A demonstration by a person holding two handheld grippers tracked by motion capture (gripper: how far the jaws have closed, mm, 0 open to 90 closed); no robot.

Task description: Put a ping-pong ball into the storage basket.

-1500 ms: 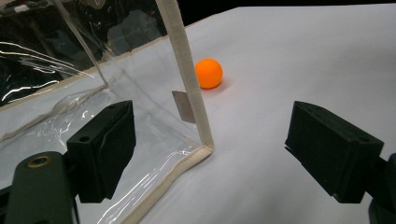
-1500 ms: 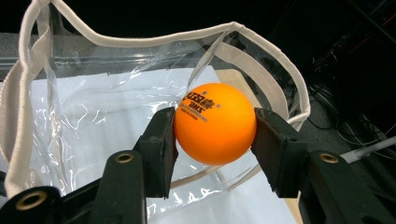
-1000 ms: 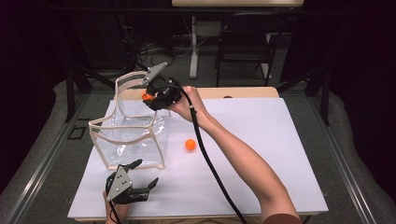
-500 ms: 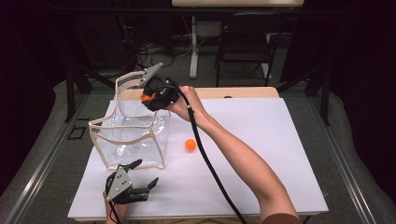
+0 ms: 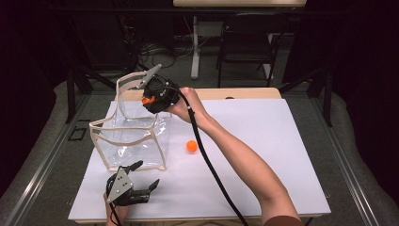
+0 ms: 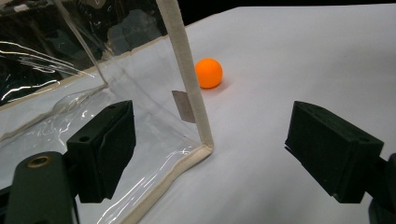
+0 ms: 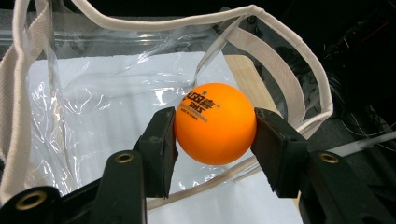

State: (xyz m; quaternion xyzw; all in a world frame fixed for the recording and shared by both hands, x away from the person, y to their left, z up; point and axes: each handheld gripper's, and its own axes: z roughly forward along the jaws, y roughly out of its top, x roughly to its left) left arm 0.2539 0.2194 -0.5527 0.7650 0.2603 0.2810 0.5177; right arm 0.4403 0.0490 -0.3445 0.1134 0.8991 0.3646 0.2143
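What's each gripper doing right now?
Left gripper: open, holding nothing.
Right gripper: closed on an orange ball over the clear bag.

High view: my right gripper (image 5: 149,100) has its jaws buried behind its own body, ball shows as just an orange sliver. My left hand (image 5: 116,212) is cut off by the bottom edge, right elbow too. Left gripper view: clear bag (image 6: 93,93) runs off the top and left edges; the small grey tag on its seam is unreadable. Right gripper view: ball (image 7: 215,122) print is too small, probably a brand mark.
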